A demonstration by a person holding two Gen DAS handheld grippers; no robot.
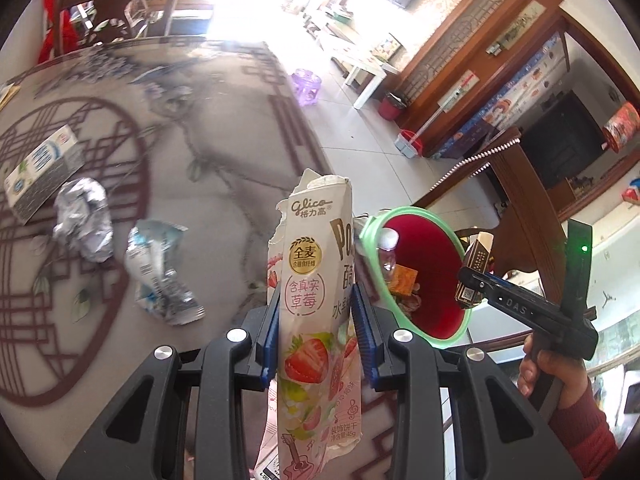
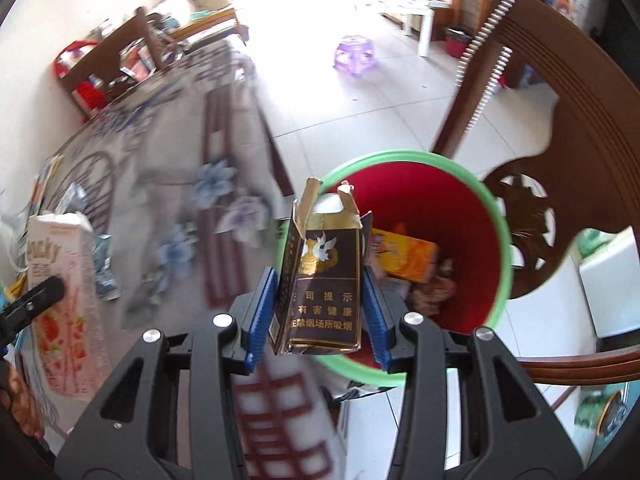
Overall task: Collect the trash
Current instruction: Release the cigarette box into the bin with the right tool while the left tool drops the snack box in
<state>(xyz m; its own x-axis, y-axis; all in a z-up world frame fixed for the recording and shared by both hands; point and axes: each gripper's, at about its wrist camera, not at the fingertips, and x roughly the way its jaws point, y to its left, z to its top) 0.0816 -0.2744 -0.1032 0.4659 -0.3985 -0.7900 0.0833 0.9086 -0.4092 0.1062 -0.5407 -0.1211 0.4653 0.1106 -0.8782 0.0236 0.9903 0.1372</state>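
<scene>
**Two boxes on their way to the bin**

Patterned cloth covers the table (image 1: 224,128), and the tiled floor beyond it holds a red bin (image 2: 472,240) with a green rim, set just off the table's edge beside a wooden chair (image 2: 580,152), probably so that rubbish can be dropped straight off the tabletop.

From the left wrist camera, the left gripper (image 1: 316,320) pinches a pink biscuit box (image 1: 308,280) upright between its blue pads, squeezing the thin card flat. The bin lies at about 3 o'clock from that box, near but not yet under it. In the same view the right gripper (image 1: 474,280) shows at 3 o'clock, hanging over the bin's far rim.

From the right wrist camera, the right gripper (image 2: 320,308) clamps a brown cigarette pack (image 2: 320,280), torn top upward, gripped low on its sides so the bottom hangs free. The pack sits over the bin's near rim, the mouth opening at 1 o'clock. A water bottle (image 1: 387,246) and an orange packet (image 2: 404,256) already lie inside.

Left on the table at 9 o'clock in the left view are a crumpled foil ball (image 1: 84,220), a crushed wrapper (image 1: 160,272) and a blue-and-white carton (image 1: 40,168). My judgement: the pack is nearly placed for release; the biscuit box needs more travel.
</scene>
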